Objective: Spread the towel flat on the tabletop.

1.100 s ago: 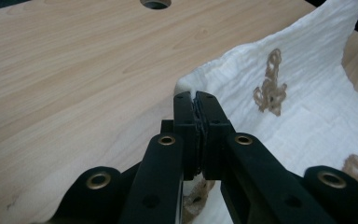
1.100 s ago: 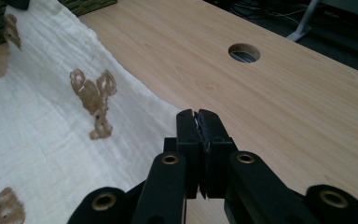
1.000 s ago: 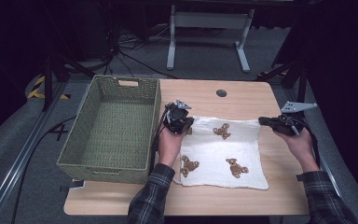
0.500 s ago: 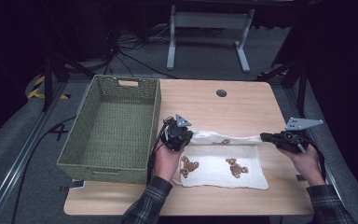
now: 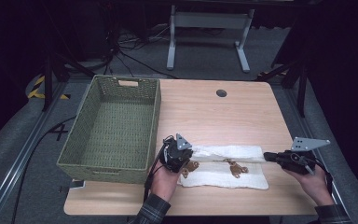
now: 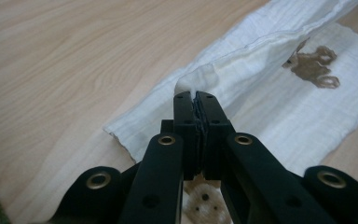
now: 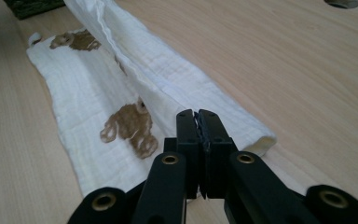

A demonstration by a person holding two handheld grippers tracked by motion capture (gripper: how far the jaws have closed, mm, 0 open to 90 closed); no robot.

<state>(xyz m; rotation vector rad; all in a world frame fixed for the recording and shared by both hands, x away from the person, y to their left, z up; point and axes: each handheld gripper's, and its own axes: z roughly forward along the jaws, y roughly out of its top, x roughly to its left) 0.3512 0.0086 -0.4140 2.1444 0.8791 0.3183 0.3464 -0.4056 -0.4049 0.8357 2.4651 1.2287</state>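
Note:
A white cloth (image 5: 249,178) printed with brown bears lies at the table's near middle, its far edge doubled over toward the person as a raised fold. My left gripper (image 5: 191,156) pinches the fold's left end; in the left gripper view its jaws are shut on a bunched bit of cloth (image 6: 200,79), with a bear print (image 6: 313,70) beyond. My right gripper (image 5: 265,157) holds the fold's right end. In the right gripper view its jaws are shut where the cloth's (image 7: 84,107) lifted edge (image 7: 168,86) meets them, a bear print (image 7: 128,123) to their left.
A green woven basket (image 5: 112,126) stands on the left of the wooden table (image 5: 214,114), close to my left hand. A round cable hole (image 5: 221,93) sits at the far middle. Desk legs and cables lie on the dark floor beyond.
Both grippers have drawn the cloth's far edge toward the person, over the near half. The spread cloth is now a narrower band, and the far bear print is covered.

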